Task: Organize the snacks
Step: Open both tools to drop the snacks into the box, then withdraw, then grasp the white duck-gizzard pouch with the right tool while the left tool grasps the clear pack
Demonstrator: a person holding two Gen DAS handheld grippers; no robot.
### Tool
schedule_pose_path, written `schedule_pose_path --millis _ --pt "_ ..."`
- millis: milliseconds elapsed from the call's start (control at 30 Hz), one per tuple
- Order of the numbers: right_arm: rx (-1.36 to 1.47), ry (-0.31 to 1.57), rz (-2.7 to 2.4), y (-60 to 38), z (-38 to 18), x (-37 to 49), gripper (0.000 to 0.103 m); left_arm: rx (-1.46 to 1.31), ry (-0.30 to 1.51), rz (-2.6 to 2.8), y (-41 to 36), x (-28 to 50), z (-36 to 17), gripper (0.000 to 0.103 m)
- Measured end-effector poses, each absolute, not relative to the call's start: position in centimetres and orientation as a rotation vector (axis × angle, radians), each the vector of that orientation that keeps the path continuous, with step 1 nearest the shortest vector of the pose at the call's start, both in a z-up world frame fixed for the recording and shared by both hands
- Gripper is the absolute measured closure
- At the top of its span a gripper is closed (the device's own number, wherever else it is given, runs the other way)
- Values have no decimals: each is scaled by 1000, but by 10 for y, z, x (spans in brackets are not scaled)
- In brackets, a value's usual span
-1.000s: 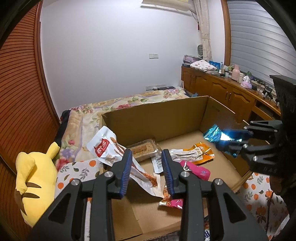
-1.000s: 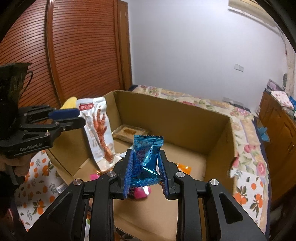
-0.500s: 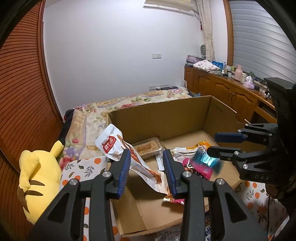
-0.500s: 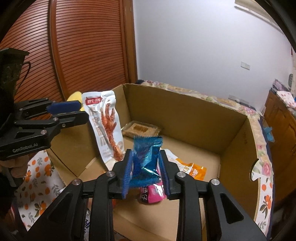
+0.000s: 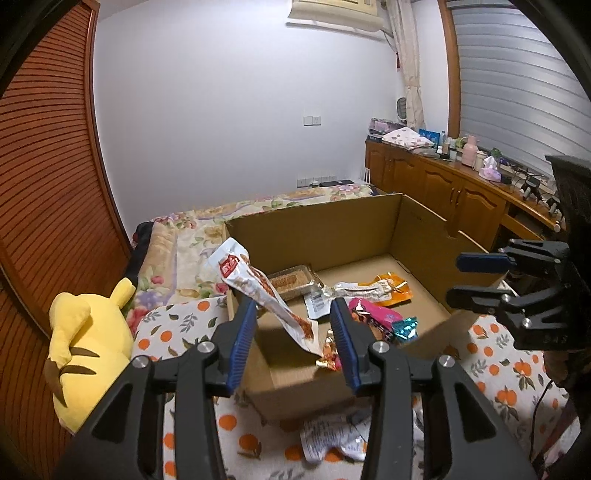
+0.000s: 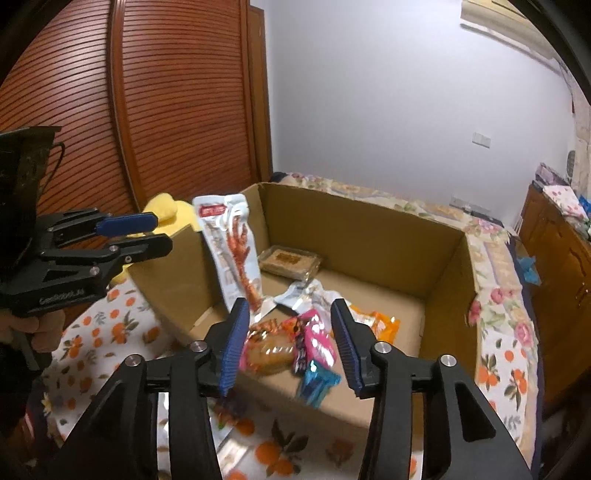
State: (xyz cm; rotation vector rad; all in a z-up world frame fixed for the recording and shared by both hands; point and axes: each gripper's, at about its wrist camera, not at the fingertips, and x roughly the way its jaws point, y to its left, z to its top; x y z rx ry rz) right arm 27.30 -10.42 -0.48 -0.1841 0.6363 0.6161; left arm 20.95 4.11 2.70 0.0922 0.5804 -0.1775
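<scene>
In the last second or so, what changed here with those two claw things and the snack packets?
The right gripper has just been opening its jaws and let go of the blue candy packet, which now lies at the near edge inside the cardboard box. The left gripper has been opening too, with nothing held. Both pulled back slightly. The chicken-feet packet, still leaning on the box wall, and the other snacks stayed put.

A bedroom with plain white walls [image 5: 229, 122], a louvred wooden wardrobe door [image 5: 40, 173] at left and a wall-mounted air conditioner [image 5: 334, 11] overhead. A floral-covered bed [image 5: 192, 236] runs to the far wall; wooden cabinets [image 5: 436, 188] cluttered with bottles stand beneath a shuttered window [image 5: 517, 88] with a pale curtain [image 5: 410, 70]
</scene>
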Motion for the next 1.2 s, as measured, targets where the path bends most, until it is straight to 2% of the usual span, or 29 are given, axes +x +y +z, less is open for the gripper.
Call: schedule_pose_path --millis 267,767,1200 --pt "-185 652 601 -115 -8 224 48 88 567 -186 41 172 27 53" --pt "-126 772 545 -136 -67 169 45 79 634 -229 27 126 -10 53" --pt "-69 877 504 -154 -110 162 44 38 711 -240 25 119 -49 53"
